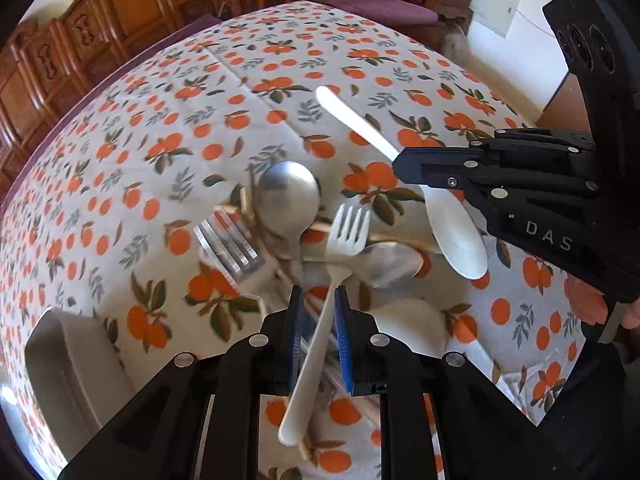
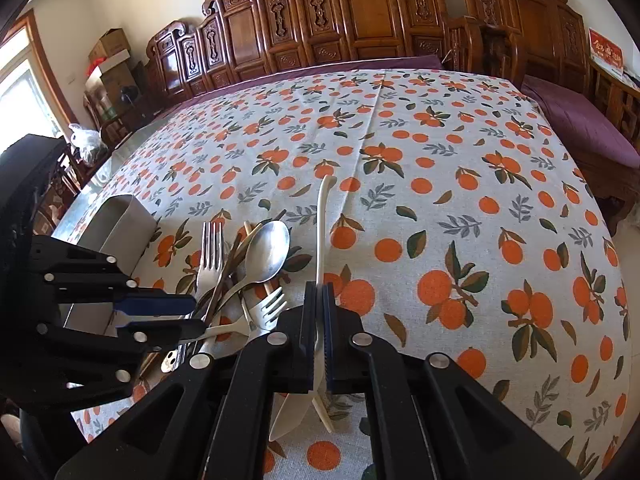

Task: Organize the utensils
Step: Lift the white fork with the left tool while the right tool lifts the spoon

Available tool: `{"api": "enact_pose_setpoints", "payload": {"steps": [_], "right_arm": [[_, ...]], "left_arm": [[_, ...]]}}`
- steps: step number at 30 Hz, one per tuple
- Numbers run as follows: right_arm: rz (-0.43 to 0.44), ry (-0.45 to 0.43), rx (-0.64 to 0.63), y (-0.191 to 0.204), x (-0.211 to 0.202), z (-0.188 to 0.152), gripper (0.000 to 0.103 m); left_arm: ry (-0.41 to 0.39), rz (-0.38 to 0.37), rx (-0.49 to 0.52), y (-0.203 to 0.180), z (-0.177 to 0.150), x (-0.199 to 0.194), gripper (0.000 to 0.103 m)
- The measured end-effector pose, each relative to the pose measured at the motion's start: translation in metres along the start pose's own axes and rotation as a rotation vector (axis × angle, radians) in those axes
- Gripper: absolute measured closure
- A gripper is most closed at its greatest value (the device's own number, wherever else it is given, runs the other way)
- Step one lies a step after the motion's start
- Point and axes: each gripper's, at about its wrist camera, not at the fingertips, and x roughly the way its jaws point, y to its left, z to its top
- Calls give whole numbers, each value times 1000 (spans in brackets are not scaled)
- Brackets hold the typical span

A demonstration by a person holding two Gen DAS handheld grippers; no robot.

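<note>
The left tool (image 1: 318,300) has a white fork (image 1: 320,320) between its barely spread pads (hold it firm). The right tool (image 2: 318,300) pinches a white spoon (image 2: 322,232). The pile (image 2: 240,264) lies beside the holder (image 2: 120,220) near the tabletop's left edge.

Both grippers, left gripper (image 1: 318,292) and right gripper (image 2: 319,288), are matte black with silver round screws, blue-padded fingers (image 1: 343,332) and white "DAS" lettering.

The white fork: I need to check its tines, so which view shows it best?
The left wrist view: the white fork lies whole along the picture's middle, tines clear. In the right wrist view its handle runs under the left gripper.
</note>
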Motion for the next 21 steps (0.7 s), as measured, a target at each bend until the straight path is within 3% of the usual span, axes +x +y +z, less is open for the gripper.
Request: {"api": "enact_pose_setpoints", "payload": {"steps": [11,12,13,21], "right_arm": [[8,-7,8,-3,-3,0,98],[7,-8,11,-4,-4,0,98],[8,-8,13,-5,-4,0,98],[10,-8,20,-7,-3,1,98]], "left_arm": [[149,26,25,-8,20,33,88],[156,10,20,-7,21,34,93],[159,1,21,-6,20,33,98],[133,-46,-16,-5,11,18,98]]}}
